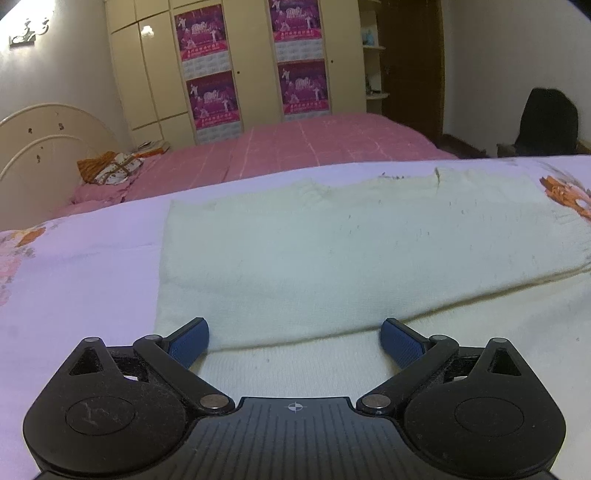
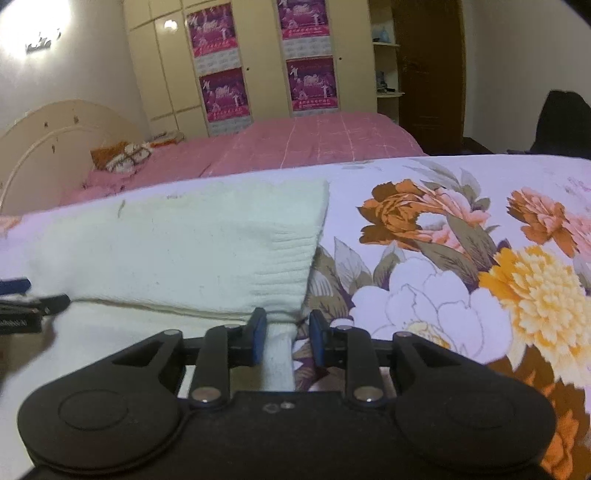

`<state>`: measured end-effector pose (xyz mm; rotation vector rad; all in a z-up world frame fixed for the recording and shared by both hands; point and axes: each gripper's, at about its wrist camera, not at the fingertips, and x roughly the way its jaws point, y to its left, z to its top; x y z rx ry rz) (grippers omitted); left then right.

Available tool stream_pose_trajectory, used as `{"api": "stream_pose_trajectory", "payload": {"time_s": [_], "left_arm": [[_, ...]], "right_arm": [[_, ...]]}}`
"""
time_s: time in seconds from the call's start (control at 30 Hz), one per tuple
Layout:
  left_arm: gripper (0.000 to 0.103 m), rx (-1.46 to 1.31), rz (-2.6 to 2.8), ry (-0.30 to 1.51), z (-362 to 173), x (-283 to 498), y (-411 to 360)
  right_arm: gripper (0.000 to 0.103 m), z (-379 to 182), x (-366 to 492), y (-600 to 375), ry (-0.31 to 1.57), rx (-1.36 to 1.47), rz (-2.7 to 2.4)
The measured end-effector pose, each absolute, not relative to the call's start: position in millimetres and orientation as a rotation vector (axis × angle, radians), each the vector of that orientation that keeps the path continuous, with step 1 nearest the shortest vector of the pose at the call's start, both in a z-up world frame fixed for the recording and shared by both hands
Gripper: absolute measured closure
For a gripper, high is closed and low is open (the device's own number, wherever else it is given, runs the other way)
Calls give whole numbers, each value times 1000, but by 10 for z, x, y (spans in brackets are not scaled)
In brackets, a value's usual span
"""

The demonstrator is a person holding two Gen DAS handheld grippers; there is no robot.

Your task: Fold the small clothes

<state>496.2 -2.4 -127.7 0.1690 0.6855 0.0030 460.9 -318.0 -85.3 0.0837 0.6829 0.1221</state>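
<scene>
The cream knit garment (image 1: 332, 251) lay part-folded on the floral bedsheet (image 2: 461, 258). The left gripper (image 1: 294, 341) hovered with jaws wide apart; the right gripper (image 2: 284, 338), jaws partly apart, straddled a corner unclamped. Pinching both near corners evenly would probably fold it squarely

A: What lies ahead of the claw?

B: A floral bedsheet (image 2: 461, 258) with orange and cream blooms, and beyond it a pink checked bed (image 1: 314, 147).

A: Further off?

B: A cream wardrobe (image 1: 255, 62) bearing magenta posters (image 1: 201, 33), a curved headboard (image 1: 44, 147) far left, an orange patterned pillow (image 1: 107, 170) beside it.
</scene>
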Motion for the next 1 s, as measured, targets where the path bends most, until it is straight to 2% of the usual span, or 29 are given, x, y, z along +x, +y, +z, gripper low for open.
{"api": "stream_pose_trajectory", "payload": {"time_s": [0.27,0.4,0.47,0.53,0.57,0.77,0.83,0.9,1.0], "left_arm": [[4,177,38,686,-1122,4495,104],[4,142,47,682,-1050,3951,371],[5,131,43,698,-1061,3678,513],[15,105,39,723,-1069,3368,673],[26,79,36,745,-1077,3227,754],[32,-151,-27,874,-1161,2457,1221],[36,-257,-71,893,-1165,2212,1342],[46,-347,-117,909,-1188,2034,1414],[48,-485,-178,918,-1300,1789,1454]], "right_arm": [[76,-751,4262,-3305,706,110,135],[62,-681,3952,-3479,747,189,178],[62,-685,3740,-3590,772,238,197],[62,-711,3485,-3679,800,274,208],[62,-723,3342,-3717,814,295,213],[61,-826,2557,-3855,892,451,247],[61,-849,2348,-3870,910,500,255],[61,-884,2141,-3881,930,553,278],[61,-950,1884,-3854,953,628,312]]}}
